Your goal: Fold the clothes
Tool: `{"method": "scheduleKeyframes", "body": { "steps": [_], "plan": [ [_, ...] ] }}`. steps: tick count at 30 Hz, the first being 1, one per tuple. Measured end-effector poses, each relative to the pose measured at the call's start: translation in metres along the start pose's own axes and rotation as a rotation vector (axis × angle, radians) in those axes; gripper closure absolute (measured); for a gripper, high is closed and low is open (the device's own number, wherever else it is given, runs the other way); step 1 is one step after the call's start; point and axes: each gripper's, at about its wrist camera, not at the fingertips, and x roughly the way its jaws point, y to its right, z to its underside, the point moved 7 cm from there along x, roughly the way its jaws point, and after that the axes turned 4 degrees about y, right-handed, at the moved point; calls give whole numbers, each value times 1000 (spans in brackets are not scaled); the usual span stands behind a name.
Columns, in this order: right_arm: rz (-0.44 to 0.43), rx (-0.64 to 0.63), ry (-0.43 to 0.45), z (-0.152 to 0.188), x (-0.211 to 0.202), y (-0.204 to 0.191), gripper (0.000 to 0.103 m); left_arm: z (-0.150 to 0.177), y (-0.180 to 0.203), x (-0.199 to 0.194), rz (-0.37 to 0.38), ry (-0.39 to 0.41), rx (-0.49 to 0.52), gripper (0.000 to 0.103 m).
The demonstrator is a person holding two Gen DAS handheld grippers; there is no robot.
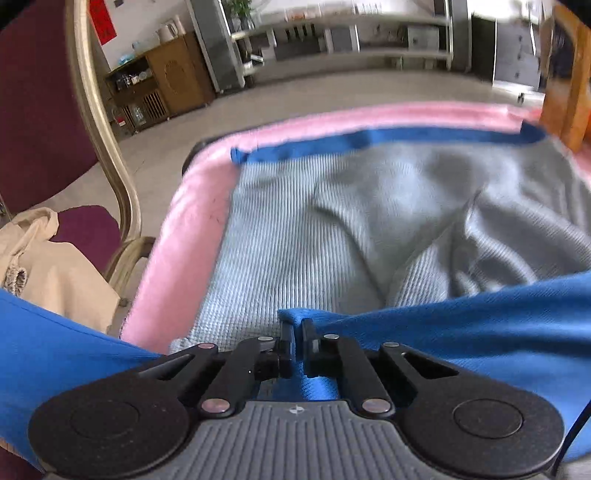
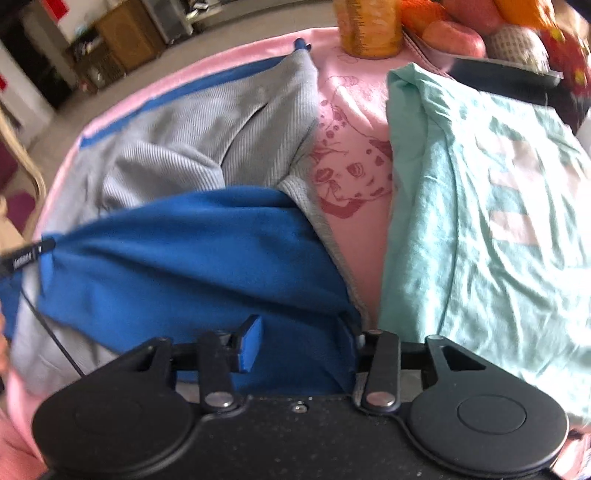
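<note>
1. The garment [image 2: 177,155], grey ribbed knit outside with smooth blue cloth inside and a blue hem band, lies on the pink cloth [image 2: 354,155] that covers the table. Its near part is turned over, blue side up, across the grey body.
2. The left gripper [image 1: 297,332] has its jaws drawn nearly together, pinching the edge of the blue fold [image 1: 461,325]; blue cloth shows between the fingers.
3. The right gripper [image 2: 306,339] stands with its jaws apart, straddling the fold's other corner. One blue pad [image 2: 251,343] is visible; the other finger is hidden under cloth, so whether the pads press cannot be told.
4. Risk: the left pinch takes only a thin edge. The smooth blue cloth could slip out if it is pulled hard.
5. Risk: if the right jaws have no hold when the left lifts, the fold would likely skew and drag.
6. Risk: the grey body is already creased; folding over those ridges would probably trap them.
7. A mint shirt [image 2: 480,221], thin and soft with a pale print, lies just beside the garment, and a stray sweep could catch it.
8. Further out stand a yellow jar [image 2: 369,29] and a chair [image 1: 92,110].
</note>
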Motion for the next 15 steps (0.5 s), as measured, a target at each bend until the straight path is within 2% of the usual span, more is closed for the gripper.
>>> {"method": "scheduleKeyframes", "body": {
  "steps": [1, 3, 6, 10, 13, 15],
  "plan": [
    [4, -10, 1, 1, 0, -1, 61, 0, 1, 2, -17, -5, 15, 92],
    [-1, -12, 5, 0, -1, -1, 61, -1, 0, -2, -28, -15, 25, 79],
    [-27, -3, 22, -1, -6, -1, 55, 0, -14, -27, -4, -10, -2, 62],
    [-79, 32, 68, -2, -21, -2, 52, 14, -40, -67, 24, -11, -18, 60],
    [-108, 74, 108, 0, -36, -1, 53, 38, -54, -89, 126, -62, -130, 65],
    [-110, 83, 146, 0, -44, -1, 53, 51, -60, -98, 178, -49, -211, 66]
  ]
}}
